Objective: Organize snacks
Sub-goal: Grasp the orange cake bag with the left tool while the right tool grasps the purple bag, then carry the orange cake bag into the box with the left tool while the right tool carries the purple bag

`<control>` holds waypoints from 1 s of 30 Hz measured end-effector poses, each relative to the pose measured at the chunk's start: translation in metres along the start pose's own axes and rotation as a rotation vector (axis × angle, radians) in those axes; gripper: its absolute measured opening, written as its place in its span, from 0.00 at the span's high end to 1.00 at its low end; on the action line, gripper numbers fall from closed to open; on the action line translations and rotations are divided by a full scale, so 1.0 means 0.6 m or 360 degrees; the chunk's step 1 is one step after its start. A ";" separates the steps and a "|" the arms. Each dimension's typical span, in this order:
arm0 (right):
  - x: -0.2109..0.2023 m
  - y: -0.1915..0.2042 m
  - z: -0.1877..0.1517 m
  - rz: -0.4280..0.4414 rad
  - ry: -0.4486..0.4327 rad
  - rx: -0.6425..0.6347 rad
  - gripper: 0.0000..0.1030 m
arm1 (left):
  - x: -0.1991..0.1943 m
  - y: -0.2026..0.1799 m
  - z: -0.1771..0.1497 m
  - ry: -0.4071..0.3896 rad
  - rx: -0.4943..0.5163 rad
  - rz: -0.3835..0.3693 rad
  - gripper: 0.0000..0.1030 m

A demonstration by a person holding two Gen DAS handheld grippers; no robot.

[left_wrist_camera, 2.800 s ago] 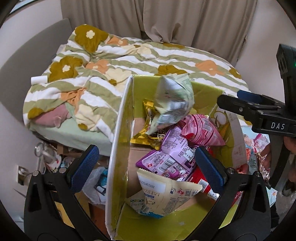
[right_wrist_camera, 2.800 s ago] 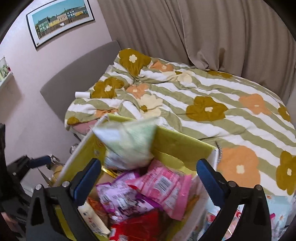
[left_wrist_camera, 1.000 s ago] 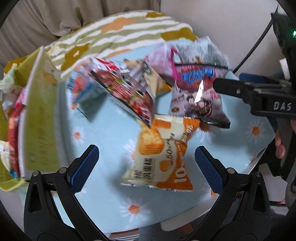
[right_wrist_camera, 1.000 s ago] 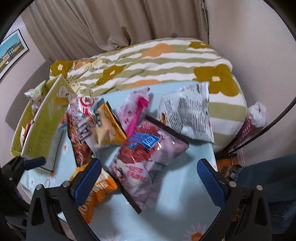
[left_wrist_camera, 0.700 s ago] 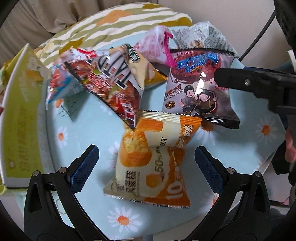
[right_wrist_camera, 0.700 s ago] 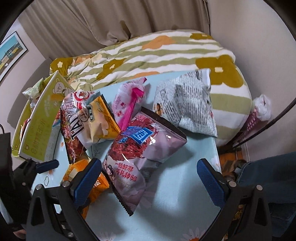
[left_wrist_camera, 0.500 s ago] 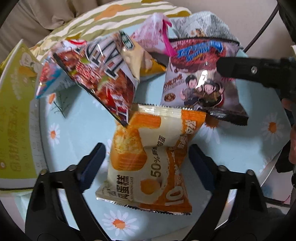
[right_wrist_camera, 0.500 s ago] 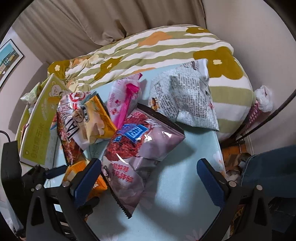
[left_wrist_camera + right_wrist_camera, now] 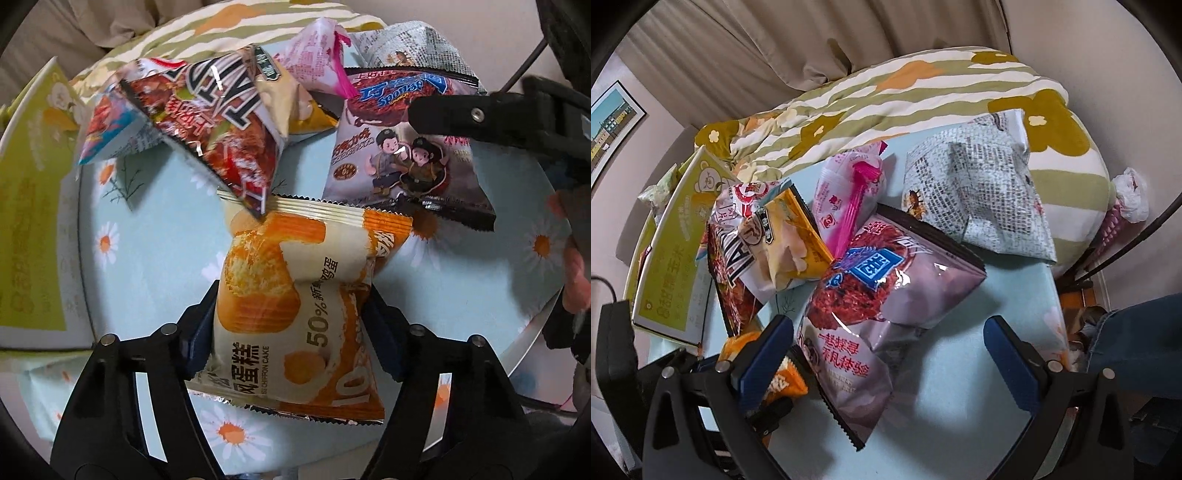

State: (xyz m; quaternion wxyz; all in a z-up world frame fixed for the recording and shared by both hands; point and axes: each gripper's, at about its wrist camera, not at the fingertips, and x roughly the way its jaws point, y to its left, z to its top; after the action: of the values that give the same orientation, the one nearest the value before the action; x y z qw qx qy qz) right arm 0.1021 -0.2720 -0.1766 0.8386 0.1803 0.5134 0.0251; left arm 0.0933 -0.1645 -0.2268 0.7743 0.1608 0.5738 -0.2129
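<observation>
While my left gripper (image 9: pixel 291 325) points steeply down at the table (image 9: pixel 155 229), its jaws have just been closing, and the orange chiffon cake packet (image 9: pixel 295 295) sits between them. Both blue pads (image 9: pixel 197 343) meet the packet's sides, and the wrapper is pinched inward at the right pad; I record a grasp on the packet. The packet lies on the pale blue, daisy-printed table, its top seam tucked under the corner of a red and black snack bag (image 9: pixel 221 125).

My right gripper (image 9: pixel 890 354) stands released, jaws wide apart, with nothing pressed between them. A purple sponge cake bag (image 9: pixel 882 295) lies on the table below it, its lower end just beside the left pad (image 9: pixel 764 354); I cannot tell whether they touch.

Other items noted on the table:
- a yellow packet (image 9: pixel 790 240) resting on the red and black bag;
- a pink and white packet (image 9: pixel 849 192) behind the purple bag;
- a newsprint-patterned bag (image 9: pixel 979 192) at the far edge, near the bed;
- a green and white box (image 9: pixel 668 258) at the left edge, flap raised.

A striped, flowered quilt (image 9: pixel 905 96) covers the bed beyond the table. Part of a hand (image 9: pixel 572 266) shows at the right edge of the left view.
</observation>
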 end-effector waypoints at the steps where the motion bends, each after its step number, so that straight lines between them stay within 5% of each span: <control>1: 0.004 0.000 0.001 0.0006 0.0003 0.0007 0.00 | -0.002 0.003 -0.003 -0.0001 -0.0012 0.0002 0.31; 17: 0.030 0.030 0.020 -0.0030 -0.0032 -0.0064 0.01 | -0.075 0.028 -0.026 -0.0107 -0.0122 0.0007 0.32; 23: 0.054 0.032 0.012 -0.0010 0.0014 -0.0067 0.28 | -0.086 0.034 -0.029 -0.0125 -0.0130 0.0004 0.32; 30: 0.038 0.026 0.005 -0.0002 0.0014 -0.0082 0.38 | -0.103 0.040 -0.028 -0.0157 -0.0137 -0.0013 0.32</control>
State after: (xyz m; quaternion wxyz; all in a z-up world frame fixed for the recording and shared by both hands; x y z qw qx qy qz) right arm 0.1178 -0.2534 -0.1900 0.8408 0.1582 0.5162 0.0385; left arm 0.0763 -0.1266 -0.1722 0.8070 0.1142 0.5442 -0.1988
